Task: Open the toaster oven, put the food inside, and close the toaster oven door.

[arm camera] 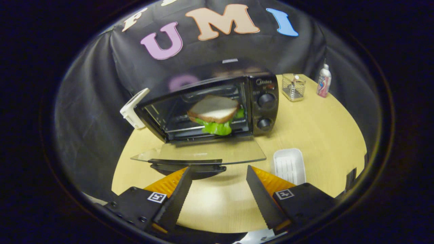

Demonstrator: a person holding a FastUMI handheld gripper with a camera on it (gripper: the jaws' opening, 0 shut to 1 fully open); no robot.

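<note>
Nearest to me are my own two fingers, spread wide with nothing between them but bare tabletop; my gripper (218, 171) holds nothing. Just ahead of the fingertips lies the door handle (187, 166), a dark curved bar on the front edge of the glass door (203, 152), which is swung fully down and lies flat, level with the table (315, 125). Beside my right finger sits a white tray (289, 165), empty. Beyond the door stands the toaster oven (210, 105), and the sandwich (215, 113) already rests on the rack inside, bread on top with lettuce hanging out at the front. So I judge that closing is what remains. The door should be stiff and hinged, glass and therefore not to be knocked; the handle is the sensible hold, taken from below or pinched across its bar, then lifted in an arc. The lettuce may catch the door as it closes.
</note>
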